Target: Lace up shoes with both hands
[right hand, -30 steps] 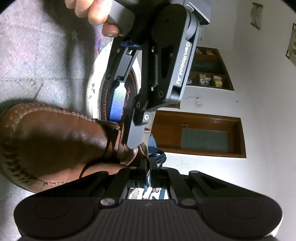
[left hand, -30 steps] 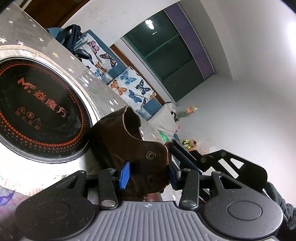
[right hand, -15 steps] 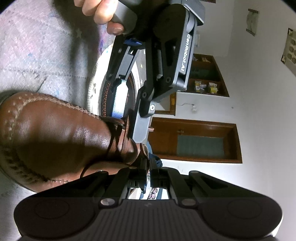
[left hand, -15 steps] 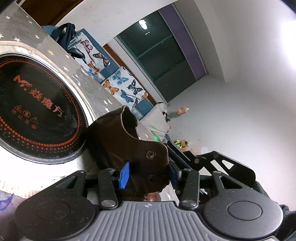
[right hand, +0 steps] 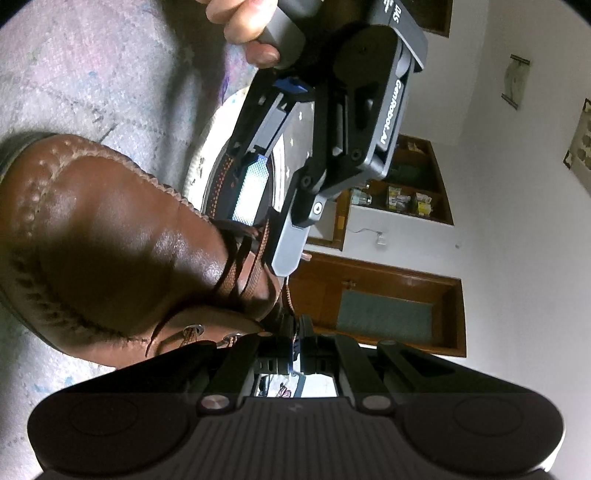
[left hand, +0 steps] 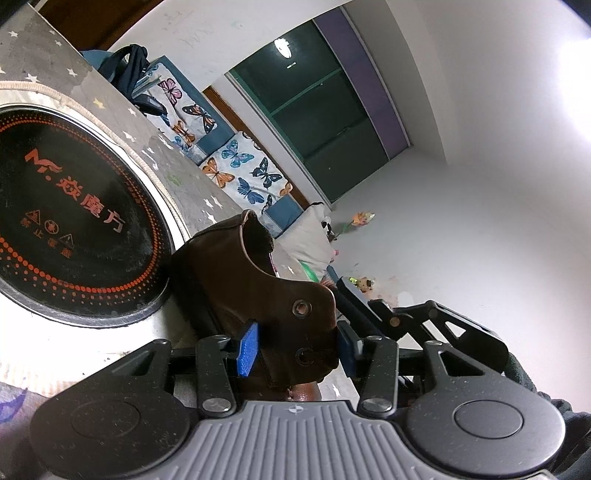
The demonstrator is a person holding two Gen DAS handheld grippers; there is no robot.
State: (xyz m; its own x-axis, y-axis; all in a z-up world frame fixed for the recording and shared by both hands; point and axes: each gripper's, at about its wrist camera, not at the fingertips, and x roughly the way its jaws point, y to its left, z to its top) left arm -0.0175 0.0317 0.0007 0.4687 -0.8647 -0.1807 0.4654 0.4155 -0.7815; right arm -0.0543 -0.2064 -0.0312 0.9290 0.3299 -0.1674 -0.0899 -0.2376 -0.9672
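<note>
Left hand-held gripper [left hand: 295, 345] stands about half open, its blue pads [left hand: 247, 349] clamped on the eyelet flap of the brown leather shoe [left hand: 258, 295], which fills the gap between them. In the right wrist view the right hand-held gripper [right hand: 295, 341] is fully closed, pinching a thin brown lace [right hand: 243, 273] that runs back across the shoe's tongue. The shoe lies on the patterned grey surface [right hand: 92, 74], just beside the round black cooktop [left hand: 66, 229], its heel side nearest that disc. Its long axis runs away from the cooktop toward the rounded stitched toe [right hand: 44, 206], and the empty foot opening [left hand: 258, 240] faces the far sofa with butterfly cushions [left hand: 236, 162]. Beyond the toe the surface is open; on the cooktop side the shoe has little room. A bare hand [right hand: 243, 26] holds the left tool's handle above the shoe.
</note>
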